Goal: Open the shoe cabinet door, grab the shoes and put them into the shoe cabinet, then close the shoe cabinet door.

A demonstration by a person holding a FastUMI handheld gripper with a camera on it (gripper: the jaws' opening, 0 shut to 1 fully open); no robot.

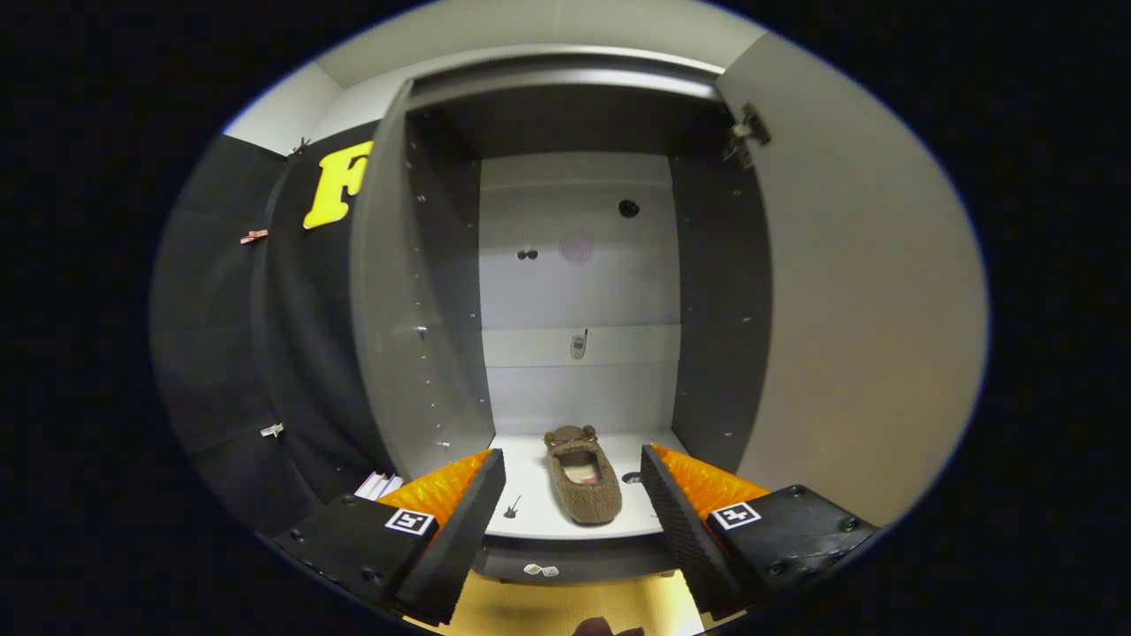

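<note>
Evidently, step in hand: the shoe cabinet point(424, 291) stands open, its door point(848, 309) swung wide beside the right finger, and one brown slipper point(583, 481) already lies on the cabinet's white bottom shelf point(530, 508), so the placing step looks done or partly done.
Gripper: the gripper point(573, 495) is released, its fingers spread wide and holding nothing; the slipper lies just beyond them, seen in the gap between, touching neither.
Slipper: it rests flat on the shelf, opening upward, lengthwise front to back.
Next move: judged from this, either a second shoe is to be fetched, or the gripper must draw back, get behind the door's free edge and push it shut without brushing the slipper.
Risk: the wide door leaves little to hook, so a push may slip.
Writing: square black-and-white markers point(411, 521) sit on each finger block; they carry patterns, not words. Small stickers point(541, 571) on the cabinet's front lip are too small to read. No brand is legible.
</note>
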